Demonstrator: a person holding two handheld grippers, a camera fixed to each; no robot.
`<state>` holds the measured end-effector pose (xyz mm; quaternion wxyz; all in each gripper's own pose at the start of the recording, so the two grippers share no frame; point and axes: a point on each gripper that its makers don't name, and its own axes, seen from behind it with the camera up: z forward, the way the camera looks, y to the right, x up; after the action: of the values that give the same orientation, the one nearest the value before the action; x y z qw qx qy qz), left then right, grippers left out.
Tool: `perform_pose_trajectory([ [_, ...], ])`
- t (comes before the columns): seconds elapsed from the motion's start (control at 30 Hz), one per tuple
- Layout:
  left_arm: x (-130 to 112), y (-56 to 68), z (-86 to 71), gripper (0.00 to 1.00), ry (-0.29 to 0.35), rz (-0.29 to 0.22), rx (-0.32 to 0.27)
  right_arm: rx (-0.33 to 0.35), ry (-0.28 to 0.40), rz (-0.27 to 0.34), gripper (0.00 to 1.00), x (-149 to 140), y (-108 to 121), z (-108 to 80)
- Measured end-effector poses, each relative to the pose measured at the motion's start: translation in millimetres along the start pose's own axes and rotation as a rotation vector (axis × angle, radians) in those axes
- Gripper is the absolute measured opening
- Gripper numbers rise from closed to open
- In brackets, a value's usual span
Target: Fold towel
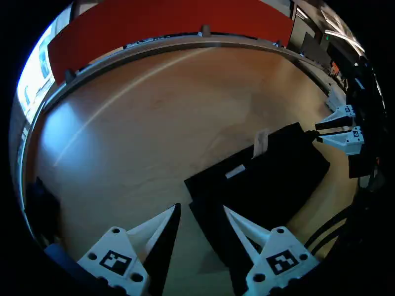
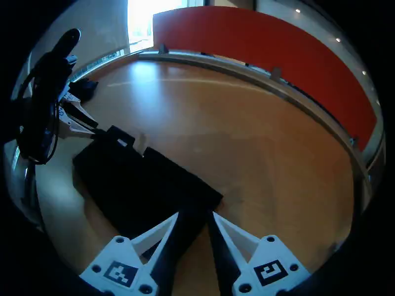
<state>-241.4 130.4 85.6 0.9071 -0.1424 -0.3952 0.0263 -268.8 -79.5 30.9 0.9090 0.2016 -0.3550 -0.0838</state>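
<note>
Towel: a black towel [image 1: 276, 172] lies flat on a wooden table [image 1: 148, 123], well apart from the red screen [image 1: 173, 19] along the table's far edge. It looks already doubled, with layered edges.
Tags: two small white labels [image 1: 260, 142] sit along the towel's long edge that faces the red screen.
Left gripper: the left gripper [image 1: 200, 206] is at one corner of that screen-facing edge. Its fingers stand part way apart. The cloth lies between them against one finger, and a strip of bare table shows beside the other, so it is not gripped.
Right gripper: the right gripper [image 2: 195, 213] is at the other corner of the same edge. Its fingers are drawn close, with dark cloth filling the narrow gap, so it appears to be pinching the corner.
Handling: probably light, soft and limp. It will sag and drape when lifted, cannot break, and offers good friction.
Where to hold: the two corners nearest the red screen, pinching all layers so none slip loose.
</note>
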Motion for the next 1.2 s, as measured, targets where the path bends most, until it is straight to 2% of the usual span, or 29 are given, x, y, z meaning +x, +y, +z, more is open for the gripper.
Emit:
perform_pose_trajectory([
  [0.03, 0, -1.7, 0.0, 0.66, 0.001, 0.002, 0.005, -0.004, 0.0, -0.002, 0.47, 0, 1, 0.4],
  [0.1, 1, -5.2, 0.1, 0.68, 0.003, 0.005, 0.016, -0.012, 0.001, -0.005, 0.53, 0, 3, 1.1],
  [0.17, 2, -8.6, 0.2, 0.79, 0.007, 0.005, 0.027, -0.018, -0.001, -0.011, 0.6, 0, 4, 1.8],
  [0.3, 7, -13.9, -2.2, 0.94, 0.023, -0.001, 0.043, -0.02, 0.005, -0.019, 0.71, 2, 4, 1.1],
  [0.33, 9, -14.6, -3.5, 0.95, 0.028, -0.003, 0.045, -0.02, 0.007, -0.02, 0.75, 3, 4, 0.3],
  [0.4, 12, -16.1, -6.3, 0.96, 0.04, -0.006, 0.049, -0.019, 0.012, -0.022, 0.91, 4, 3, -1.2],
  [0.43, 12, -16.3, -7.2, 0.96, 0.042, -0.007, 0.05, -0.019, 0.013, -0.022, 0.93, 5, 3, -1.9],
  [0.83, 4, -13.5, -18.1, 0.96, 0.046, -0.007, 0.05, -0.013, 0.021, -0.033, 0.95, 0, -4, -13.0],
  [1.2, -30, -6.3, -34.1, 0.96, 0.04, -0.056, 0.055, 0.006, 0.009, -0.031, 0.95, -26, -20, -29.3],
])
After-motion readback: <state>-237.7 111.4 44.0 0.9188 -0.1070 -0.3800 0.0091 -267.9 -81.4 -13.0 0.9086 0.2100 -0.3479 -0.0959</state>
